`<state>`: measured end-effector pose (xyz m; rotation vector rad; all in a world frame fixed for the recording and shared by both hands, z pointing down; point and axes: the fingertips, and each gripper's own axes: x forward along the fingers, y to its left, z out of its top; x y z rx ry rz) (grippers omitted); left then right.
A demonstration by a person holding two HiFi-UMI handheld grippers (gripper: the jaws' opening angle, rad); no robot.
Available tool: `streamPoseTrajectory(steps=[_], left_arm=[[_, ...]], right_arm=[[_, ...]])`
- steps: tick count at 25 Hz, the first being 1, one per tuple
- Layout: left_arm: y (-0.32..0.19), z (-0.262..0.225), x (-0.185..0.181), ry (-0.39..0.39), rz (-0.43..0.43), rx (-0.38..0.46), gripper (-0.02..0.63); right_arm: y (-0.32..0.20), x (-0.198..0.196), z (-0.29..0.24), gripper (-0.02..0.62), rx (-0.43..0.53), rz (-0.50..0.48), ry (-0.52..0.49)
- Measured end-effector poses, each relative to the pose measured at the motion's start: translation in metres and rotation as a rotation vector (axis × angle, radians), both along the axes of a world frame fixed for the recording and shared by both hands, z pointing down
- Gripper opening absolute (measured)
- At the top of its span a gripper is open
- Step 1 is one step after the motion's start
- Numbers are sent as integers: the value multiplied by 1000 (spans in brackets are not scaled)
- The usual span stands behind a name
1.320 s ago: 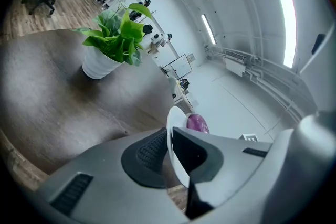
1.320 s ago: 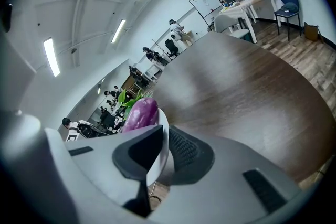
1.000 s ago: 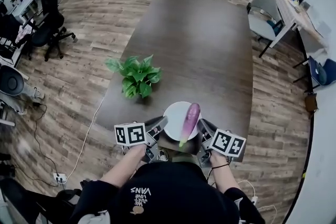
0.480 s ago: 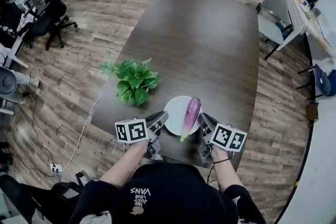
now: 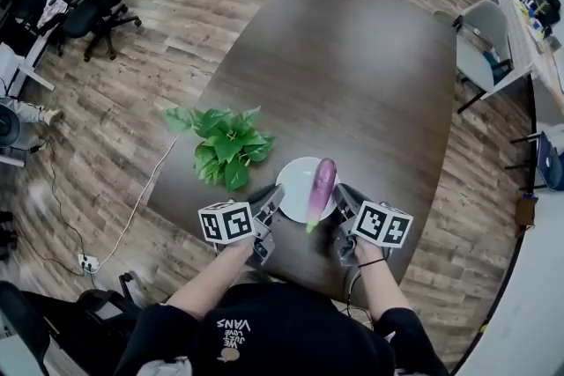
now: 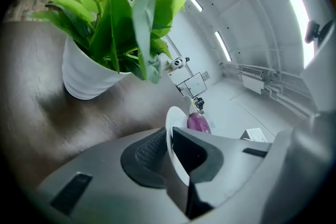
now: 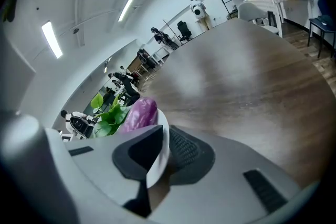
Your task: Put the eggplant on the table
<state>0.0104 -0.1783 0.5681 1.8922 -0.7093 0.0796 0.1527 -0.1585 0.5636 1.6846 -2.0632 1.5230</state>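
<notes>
Left of centre in the head view, a potted plant (image 5: pixel 225 143) stands on the dark table (image 5: pixel 352 57). Beside it, the left gripper (image 5: pixel 267 202) is clenched on the white plate (image 5: pixel 293 179) at its left rim. The purple eggplant (image 5: pixel 321 188) lies across the plate. The right gripper (image 5: pixel 344 198) clamps the right rim.

bright, even light from long white ceiling strip lamps (image 7: pixel 51 39); soft glare on the dark brown wooden table (image 7: pixel 252 71); fisheye-bent edges.
</notes>
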Motion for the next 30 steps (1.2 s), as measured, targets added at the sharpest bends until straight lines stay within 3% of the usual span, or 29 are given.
streamPoseTrajectory(steps=[5, 12, 30], left_arm=[[-11, 22, -1, 1, -78, -30, 29], [-29, 46, -4, -58, -109, -53, 29], [-52, 80, 6, -155, -109, -197, 34]], right_arm=[[-26, 1, 17, 46, -3, -58, 2], [-49, -3, 46, 46, -40, -126, -14], [-80, 4, 82, 46, -104, -162, 10]])
